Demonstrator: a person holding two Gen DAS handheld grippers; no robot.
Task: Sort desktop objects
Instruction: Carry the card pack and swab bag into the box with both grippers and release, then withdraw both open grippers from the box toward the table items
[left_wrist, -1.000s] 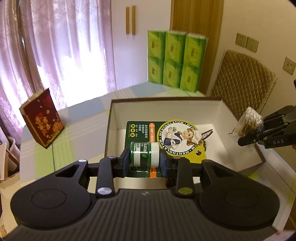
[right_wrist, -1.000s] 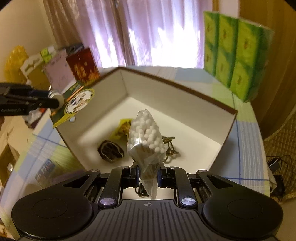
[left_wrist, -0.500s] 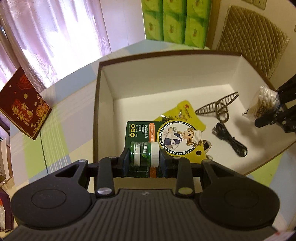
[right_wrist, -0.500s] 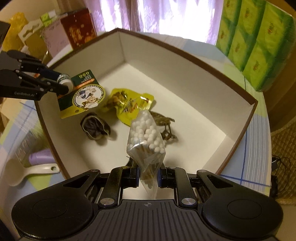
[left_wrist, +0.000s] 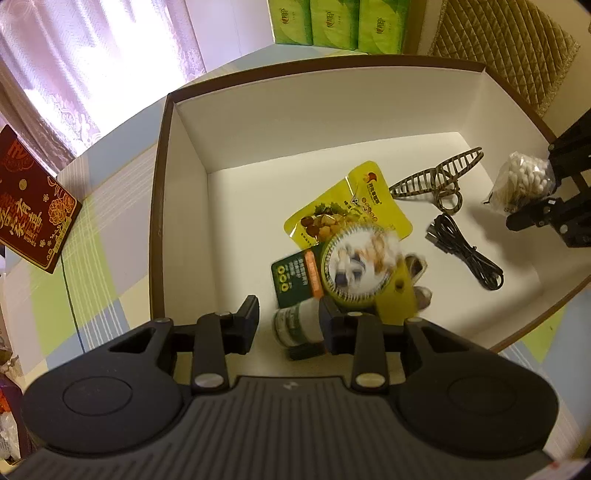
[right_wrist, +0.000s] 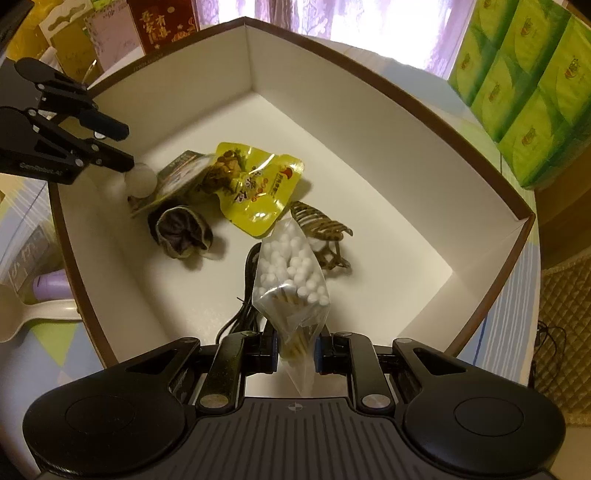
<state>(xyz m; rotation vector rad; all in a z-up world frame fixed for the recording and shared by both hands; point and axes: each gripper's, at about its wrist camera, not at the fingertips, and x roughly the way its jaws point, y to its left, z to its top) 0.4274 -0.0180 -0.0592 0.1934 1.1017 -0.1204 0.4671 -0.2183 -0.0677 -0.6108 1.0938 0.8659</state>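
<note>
Crinkly clear plastic, the cotton swab bag hangs light and slippery over the white box, pinched low by the right gripper. The left gripper stands spread; its blurred carded balm seems released inside.

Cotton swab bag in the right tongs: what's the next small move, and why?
Probably open the right tongs and let the cotton swab bag drop. It hangs pinched over the white box, above the black cable, and the left tongs stand apart at the far side.
</note>
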